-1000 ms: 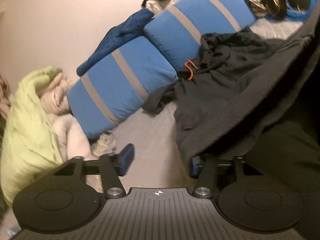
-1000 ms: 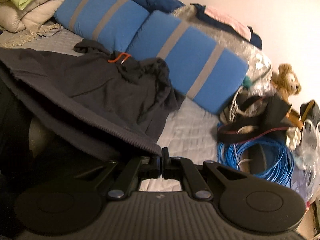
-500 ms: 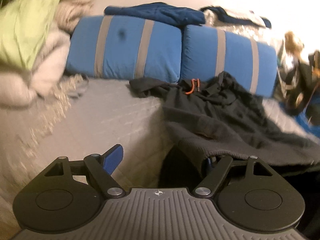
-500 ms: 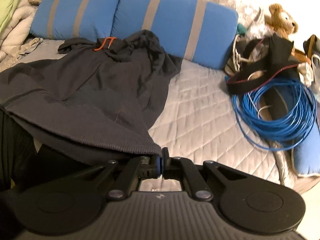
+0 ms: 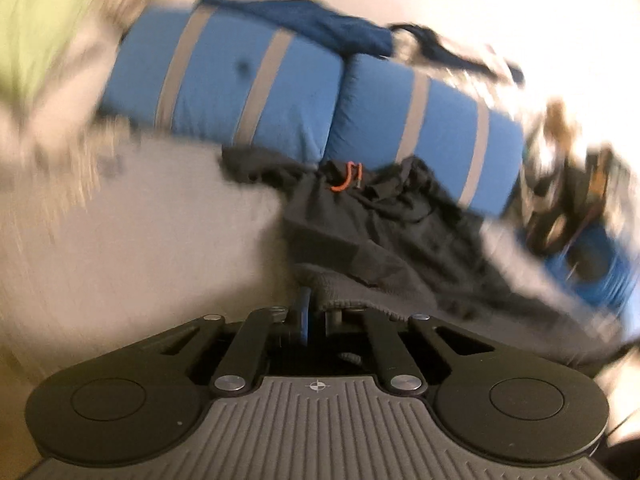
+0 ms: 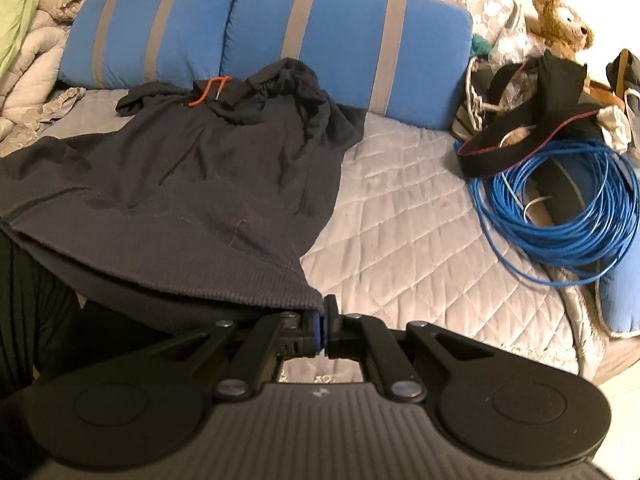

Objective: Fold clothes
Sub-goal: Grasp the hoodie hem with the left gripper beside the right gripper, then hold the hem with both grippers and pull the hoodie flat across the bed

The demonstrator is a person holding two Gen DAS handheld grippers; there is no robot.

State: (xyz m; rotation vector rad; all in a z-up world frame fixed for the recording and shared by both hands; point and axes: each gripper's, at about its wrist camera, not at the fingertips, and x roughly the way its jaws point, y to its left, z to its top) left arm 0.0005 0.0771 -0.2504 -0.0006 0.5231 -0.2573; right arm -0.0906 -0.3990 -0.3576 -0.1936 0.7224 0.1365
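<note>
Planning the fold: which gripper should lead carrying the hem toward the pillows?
Right, probably. The right gripper is shut on the hoodie hem corner, view sharp; the left gripper also grips, but its view is blurred.

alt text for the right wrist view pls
The right gripper is shut on the ribbed hem of a dark hoodie spread over a grey quilted bed, with blue striped pillows behind and a blue cable coil to the right.

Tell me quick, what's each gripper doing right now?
Left gripper: closed on the dark hoodie hem.
Right gripper: closed on the hem's other corner.
</note>
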